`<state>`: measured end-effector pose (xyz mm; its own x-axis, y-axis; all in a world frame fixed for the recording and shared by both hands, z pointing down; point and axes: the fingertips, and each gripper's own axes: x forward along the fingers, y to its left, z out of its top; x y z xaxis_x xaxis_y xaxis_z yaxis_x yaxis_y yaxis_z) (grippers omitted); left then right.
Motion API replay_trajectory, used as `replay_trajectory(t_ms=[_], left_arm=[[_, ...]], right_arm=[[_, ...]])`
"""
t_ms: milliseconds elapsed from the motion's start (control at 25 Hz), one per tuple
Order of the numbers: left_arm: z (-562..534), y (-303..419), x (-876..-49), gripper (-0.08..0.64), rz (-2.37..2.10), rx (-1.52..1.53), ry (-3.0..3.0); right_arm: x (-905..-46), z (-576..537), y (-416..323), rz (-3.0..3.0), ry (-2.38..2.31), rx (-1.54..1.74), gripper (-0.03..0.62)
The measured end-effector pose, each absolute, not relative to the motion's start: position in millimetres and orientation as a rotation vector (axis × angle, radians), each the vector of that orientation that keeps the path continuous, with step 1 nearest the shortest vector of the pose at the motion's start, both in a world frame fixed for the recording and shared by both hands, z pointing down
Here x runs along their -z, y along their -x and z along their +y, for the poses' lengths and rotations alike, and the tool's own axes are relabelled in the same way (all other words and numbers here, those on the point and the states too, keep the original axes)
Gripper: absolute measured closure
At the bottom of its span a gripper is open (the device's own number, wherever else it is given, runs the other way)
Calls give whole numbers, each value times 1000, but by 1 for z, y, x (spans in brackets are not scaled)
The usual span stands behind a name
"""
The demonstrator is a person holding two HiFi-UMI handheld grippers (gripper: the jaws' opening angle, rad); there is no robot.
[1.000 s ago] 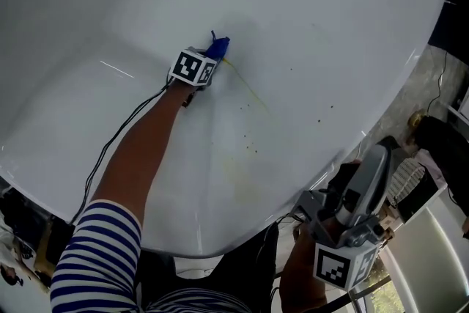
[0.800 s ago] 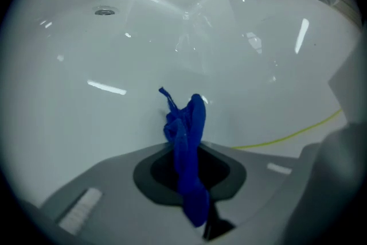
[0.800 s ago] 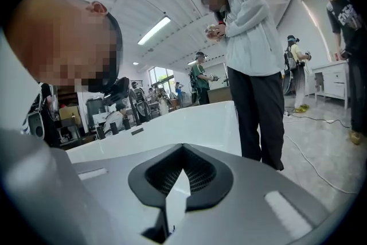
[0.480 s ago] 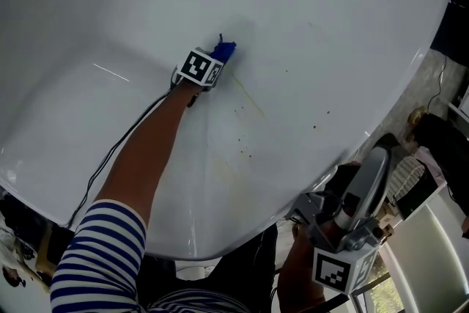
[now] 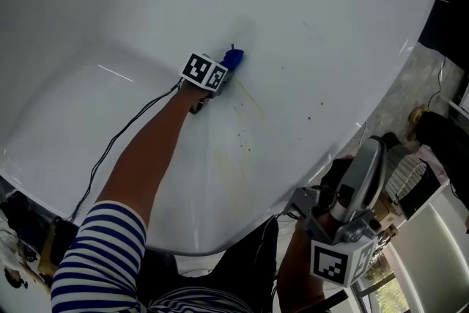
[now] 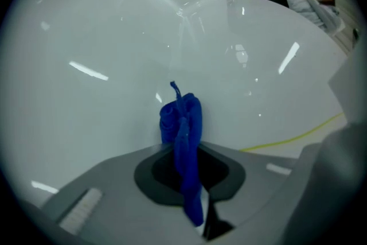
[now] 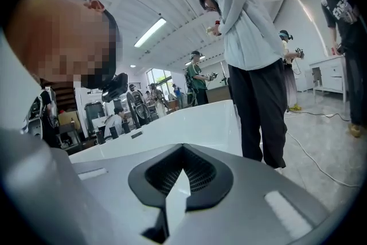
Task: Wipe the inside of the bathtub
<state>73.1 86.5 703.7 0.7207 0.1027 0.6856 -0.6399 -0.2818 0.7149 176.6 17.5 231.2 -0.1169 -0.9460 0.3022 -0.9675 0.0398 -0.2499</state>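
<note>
Left gripper (image 5: 224, 70) jaws are pinched together on the blue cloth (image 5: 234, 58), deep inside the white bathtub (image 5: 330, 11), with the cloth's bunched tip pressed to the tub's surface. The cloth's long axis runs along the jaws; its free end points away from the gripper, up and to the right in the head view. Against the picture a second earlier, gripper and cloth have slid rightward and slightly down, toward the thin yellow streak (image 5: 253, 102) and the dark specks (image 5: 245, 146). The cloth (image 6: 181, 120) is vivid blue, gathered into a narrow folded roll with a thin corner sticking out at its far end. The right gripper (image 5: 374, 152) is outside the tub's rim, jaws pressed together on nothing.
</note>
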Motion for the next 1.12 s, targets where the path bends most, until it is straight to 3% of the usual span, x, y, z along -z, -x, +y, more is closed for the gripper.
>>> replay_trajectory(t_ms=[1120], left_arm=[[117,-122,-468,522,29,-461,-1787]], right_arm=[[-158,45,-155,-2254,-2081,-594,592]])
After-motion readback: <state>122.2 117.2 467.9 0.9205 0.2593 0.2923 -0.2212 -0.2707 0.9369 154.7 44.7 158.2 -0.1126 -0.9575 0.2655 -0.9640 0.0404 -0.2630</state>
